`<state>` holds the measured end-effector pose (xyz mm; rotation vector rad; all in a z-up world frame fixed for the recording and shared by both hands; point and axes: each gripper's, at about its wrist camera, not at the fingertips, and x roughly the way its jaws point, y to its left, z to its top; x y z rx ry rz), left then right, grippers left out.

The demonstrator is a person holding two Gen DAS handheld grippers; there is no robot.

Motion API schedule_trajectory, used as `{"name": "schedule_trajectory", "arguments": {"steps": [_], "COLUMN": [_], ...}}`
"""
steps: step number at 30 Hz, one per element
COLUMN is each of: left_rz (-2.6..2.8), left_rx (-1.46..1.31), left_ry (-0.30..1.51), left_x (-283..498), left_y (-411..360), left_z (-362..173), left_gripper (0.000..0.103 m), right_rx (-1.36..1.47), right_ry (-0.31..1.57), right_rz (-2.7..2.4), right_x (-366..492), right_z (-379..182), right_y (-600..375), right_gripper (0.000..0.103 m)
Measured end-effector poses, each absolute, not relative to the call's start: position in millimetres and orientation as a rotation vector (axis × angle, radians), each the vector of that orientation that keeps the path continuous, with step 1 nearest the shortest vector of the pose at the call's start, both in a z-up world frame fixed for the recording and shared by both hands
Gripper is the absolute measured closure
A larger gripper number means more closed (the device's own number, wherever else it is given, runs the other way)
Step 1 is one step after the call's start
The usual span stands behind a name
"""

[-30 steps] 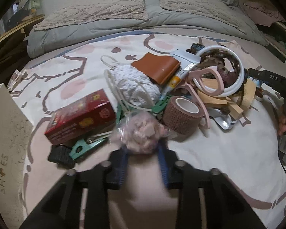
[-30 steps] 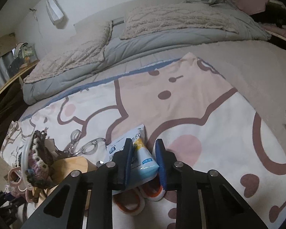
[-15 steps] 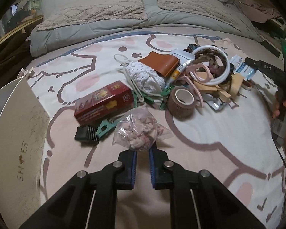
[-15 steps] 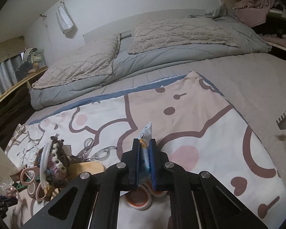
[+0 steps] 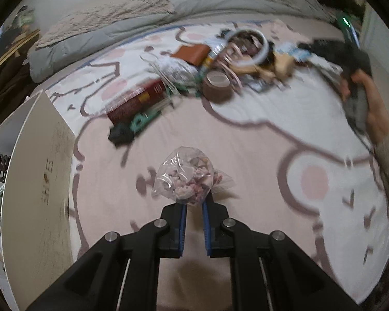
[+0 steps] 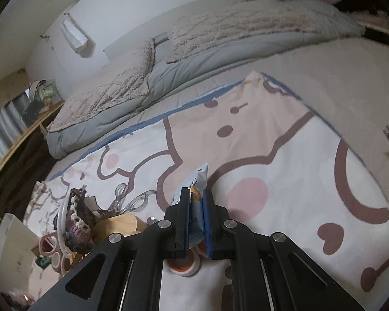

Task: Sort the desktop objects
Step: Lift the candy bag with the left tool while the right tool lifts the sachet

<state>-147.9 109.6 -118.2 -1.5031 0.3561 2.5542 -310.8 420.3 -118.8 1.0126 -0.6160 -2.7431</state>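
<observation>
Pulled well back from the pile since a second ago: left gripper (image 5: 194, 203), with the clear plastic bag (image 5: 188, 178) of pinkish bits pinched at its lower edge between the blue pads. Carried clear of the clutter, over a bare pink stretch of the cartoon-print blanket (image 5: 246, 119) on the bed. Nothing between bag and pile now.

Far side of that view, blurred by motion: a red box (image 5: 137, 98), a green clip (image 5: 142, 119) and a black comb-like piece (image 5: 120, 134) just beside it, a brown tape roll (image 5: 217, 85), a brown leather wallet (image 5: 193, 53), a white ring (image 5: 254, 48) around dark yarn, wooden pieces beyond. White shoe box lid (image 5: 33, 181) standing at the left edge, close to the held bag. At the right edge, a hand (image 5: 368, 98) wrapped around the other tool's handle.

Right gripper (image 6: 195, 191) clamped tight on a blue-and-white tube (image 6: 198, 181), jaws having just closed in on it, the tube's flat tail poking up past the fingertips. Under the jaws, an orange-and-white tape roll (image 6: 185, 264), partly hidden. To the left: clear-handled scissors (image 6: 132, 197), a crocheted yarn piece (image 6: 76, 223) in its hoop, a wooden block (image 6: 122, 223), pink rings (image 6: 50, 246). Grey duvet (image 6: 184, 59) folded across the head of the bed.
</observation>
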Motion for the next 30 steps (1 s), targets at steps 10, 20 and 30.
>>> {"name": "schedule_trajectory", "arguments": {"steps": [10,20,30], "left_rz": [2.437,2.461,2.480], "left_rx": [-1.567,-1.566,-1.496], "left_ry": [0.417,0.363,0.314], "left_x": [-99.7,-100.6,-139.9], "left_y": [107.9,100.7,116.4], "left_z": [-127.9,-136.2,-139.1], "left_gripper": [0.091,0.062,0.036], "right_rx": [1.132,1.154,1.196], "right_ry": [-0.746,-0.600,-0.463], "right_rz": [-2.645,-2.653,-2.655], "right_x": [-320.2,-323.8,-330.0], "right_z": [-138.3,-135.2,-136.8], "right_y": [429.5,409.7,395.5], "right_gripper": [0.082,0.031,0.021]}}
